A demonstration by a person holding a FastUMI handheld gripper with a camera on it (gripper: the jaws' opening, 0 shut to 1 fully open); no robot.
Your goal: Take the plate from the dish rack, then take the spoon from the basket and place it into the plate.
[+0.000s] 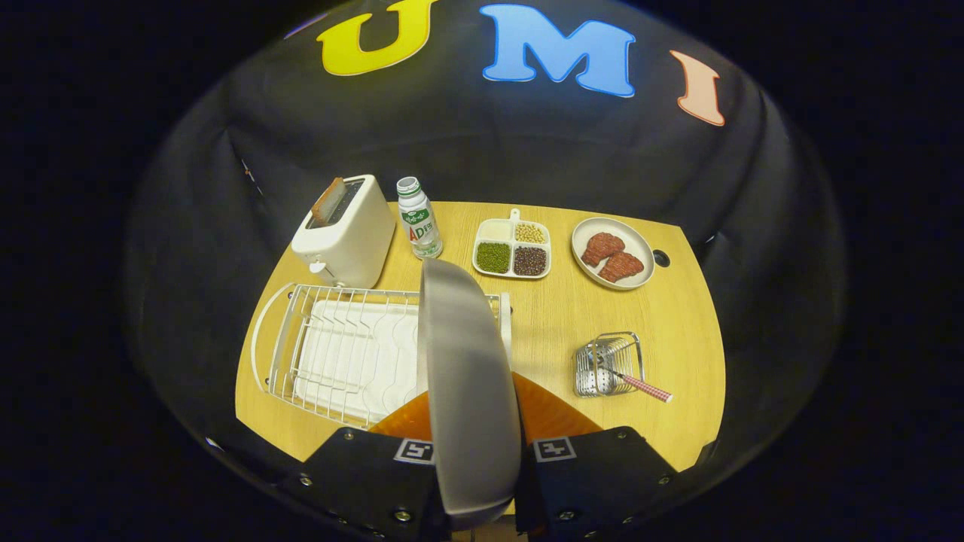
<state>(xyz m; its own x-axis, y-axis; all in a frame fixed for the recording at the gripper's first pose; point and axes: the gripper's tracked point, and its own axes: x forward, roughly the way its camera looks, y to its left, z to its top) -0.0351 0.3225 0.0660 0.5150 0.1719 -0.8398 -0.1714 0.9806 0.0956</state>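
Note:
My gripper is shut on a grey plate, which stands on edge between the two fingers and reaches forward over the table. The plate is lifted above the right end of the white wire dish rack, whose slots hold nothing else. To the right of the fingers stands a small wire basket on the wooden table. A spoon with a red checked handle leans out of the basket toward the table's front right.
At the back of the table stand a white toaster with a slice of bread, a small bottle, a divided tray of beans and a plate with meat pieces. Bare wood lies between rack and basket.

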